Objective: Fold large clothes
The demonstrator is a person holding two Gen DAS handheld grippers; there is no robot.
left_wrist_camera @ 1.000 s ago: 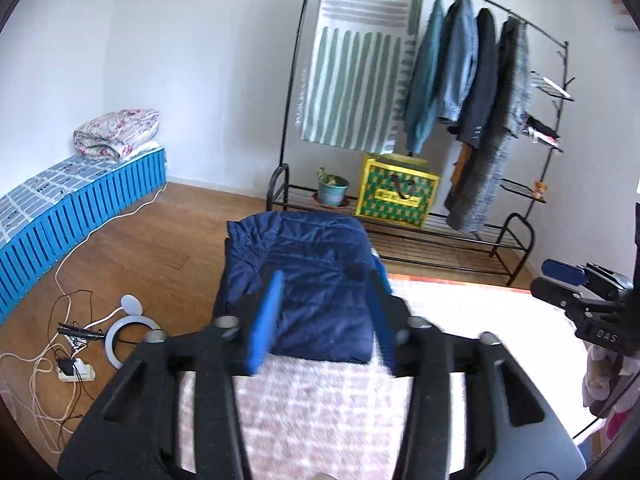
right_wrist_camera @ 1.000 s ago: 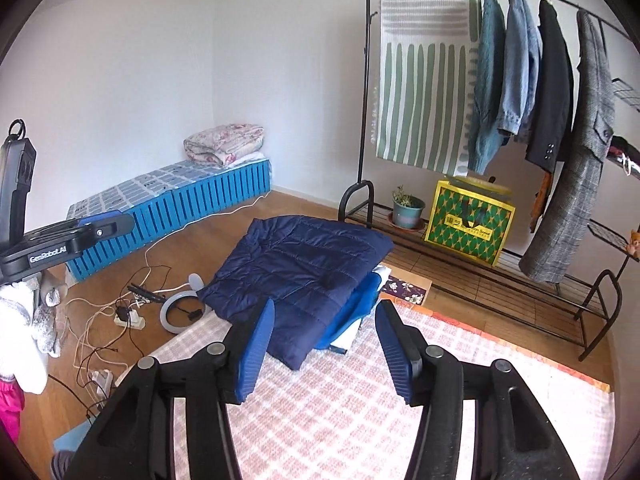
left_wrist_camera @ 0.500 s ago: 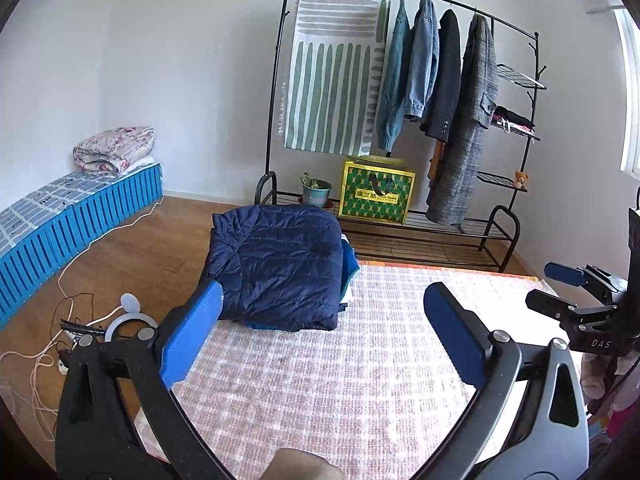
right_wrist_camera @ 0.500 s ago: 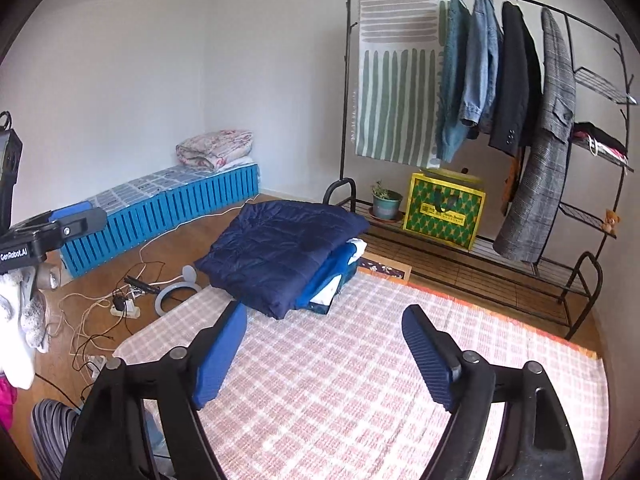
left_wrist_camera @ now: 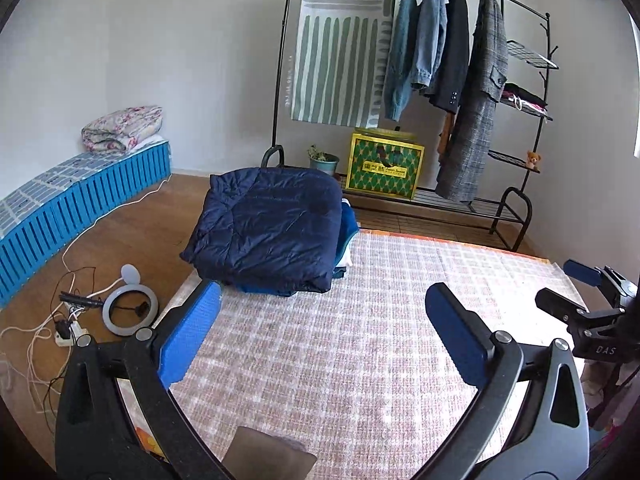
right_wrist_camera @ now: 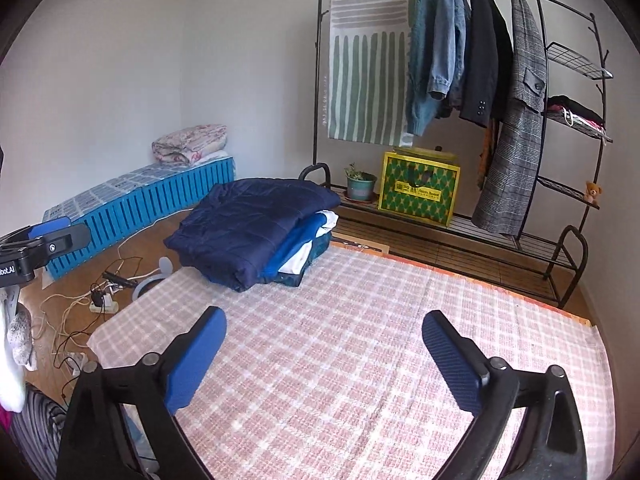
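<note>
A folded navy quilted jacket [left_wrist_camera: 268, 224] lies on top of a stack of folded clothes [right_wrist_camera: 304, 248] at the far left corner of the pink checked rug [left_wrist_camera: 360, 340]. It also shows in the right wrist view [right_wrist_camera: 248, 228]. My left gripper [left_wrist_camera: 320, 332] is open and empty, held above the rug, well short of the stack. My right gripper [right_wrist_camera: 324, 352] is open and empty above the rug too. Each gripper shows at the edge of the other's view: the right one [left_wrist_camera: 580, 292] and the left one [right_wrist_camera: 44, 240].
A black clothes rack [left_wrist_camera: 472, 92] with hanging coats, a striped cloth and a green-yellow box [left_wrist_camera: 384, 168] stands at the back. A blue slatted bench [left_wrist_camera: 80, 204] with a folded quilt runs along the left wall. Cables and a ring light [left_wrist_camera: 128, 312] lie on the wooden floor.
Both grippers have opened wide and pulled back from the navy jacket, which stays on the stack. Both views now sit farther from the stack and higher over the rug.
</note>
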